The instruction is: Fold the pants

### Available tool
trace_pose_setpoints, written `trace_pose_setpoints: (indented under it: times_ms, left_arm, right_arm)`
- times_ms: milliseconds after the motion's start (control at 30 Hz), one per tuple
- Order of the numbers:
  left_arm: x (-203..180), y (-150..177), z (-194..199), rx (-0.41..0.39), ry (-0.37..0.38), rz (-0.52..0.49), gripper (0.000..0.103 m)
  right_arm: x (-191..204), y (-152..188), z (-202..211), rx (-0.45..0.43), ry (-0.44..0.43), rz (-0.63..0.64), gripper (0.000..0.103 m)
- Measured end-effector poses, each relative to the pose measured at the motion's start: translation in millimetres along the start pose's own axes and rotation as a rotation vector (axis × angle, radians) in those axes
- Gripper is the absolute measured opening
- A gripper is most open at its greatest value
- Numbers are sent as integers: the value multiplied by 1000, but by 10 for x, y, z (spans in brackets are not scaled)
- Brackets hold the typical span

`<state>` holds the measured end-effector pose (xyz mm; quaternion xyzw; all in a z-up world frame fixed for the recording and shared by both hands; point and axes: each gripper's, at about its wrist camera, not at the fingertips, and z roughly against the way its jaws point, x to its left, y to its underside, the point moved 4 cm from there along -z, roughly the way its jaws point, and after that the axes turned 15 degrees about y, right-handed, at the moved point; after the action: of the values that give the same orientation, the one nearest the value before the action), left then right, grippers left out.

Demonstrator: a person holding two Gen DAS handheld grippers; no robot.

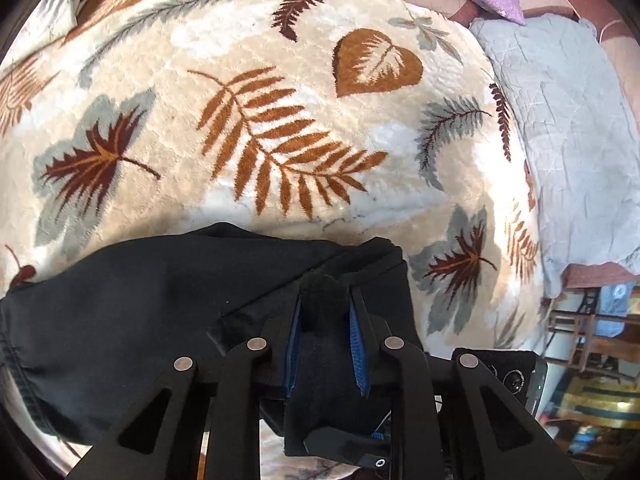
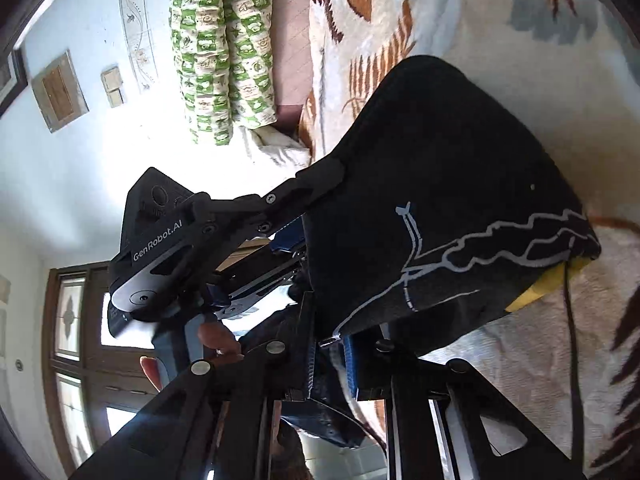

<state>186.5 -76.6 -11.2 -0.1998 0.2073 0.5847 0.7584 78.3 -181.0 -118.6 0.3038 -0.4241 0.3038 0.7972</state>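
Your left gripper (image 1: pixel 324 320) is clenched on a bunched fold of the black pants (image 1: pixel 120 312), with dark cloth pinched between its blue-lined fingers (image 1: pixel 356 344). The pants lie partly on the leaf-patterned blanket (image 1: pixel 248 80) covering the bed, draped in a loose, rumpled mass off to one side of the gripper. Your right gripper (image 2: pixel 328 360) is also closed on the pants (image 2: pixel 440 200), though the exact pinch point is hard to see there. From that side the cloth rises in a taut hump, showing a pale wavy line across it and a yellow patch (image 2: pixel 536 292) at its lower edge.
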Motion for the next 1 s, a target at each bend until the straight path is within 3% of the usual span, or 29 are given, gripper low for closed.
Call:
trace_pose_setpoints:
  times_ms: [100, 233, 300, 433, 500, 667, 733, 833, 900, 933, 1000]
  left_arm:
    - [53, 99, -50, 7, -130, -29, 24]
    - [215, 158, -263, 19, -207, 9, 35]
    - [252, 160, -300, 0, -196, 22, 46]
    - [256, 183, -92, -54, -116, 35, 47]
    - [285, 211, 94, -109, -101, 46, 49]
    - [292, 418, 157, -130, 31, 102, 54]
    - [328, 498, 27, -103, 66, 112, 55]
    - [427, 618, -269, -65, 51, 124, 54]
    - [460, 655, -357, -103, 18, 97, 54]
    - [447, 660, -367, -123, 4, 81, 54]
    - [389, 673, -416, -136, -48, 44, 54]
  right_arm:
    - [-144, 52, -188, 68, -36, -75, 12]
    - [-406, 120, -278, 95, 61, -99, 13]
    - [-468, 119, -266, 112, 48, -111, 11]
    - [-342, 152, -66, 150, 66, -52, 27]
    - [-235, 174, 138, 152, 44, -11, 28]
    - [17, -131, 681, -75, 50, 126, 29]
    - [1, -243, 694, -101, 84, 143, 29]
    - [-158, -335, 663, -117, 186, 156, 28]
    - [-290, -356, 598, -129, 283, 188, 19]
    - [-361, -383, 547, -113, 304, 196, 4]
    - [-473, -404, 490, -116, 324, 205, 0]
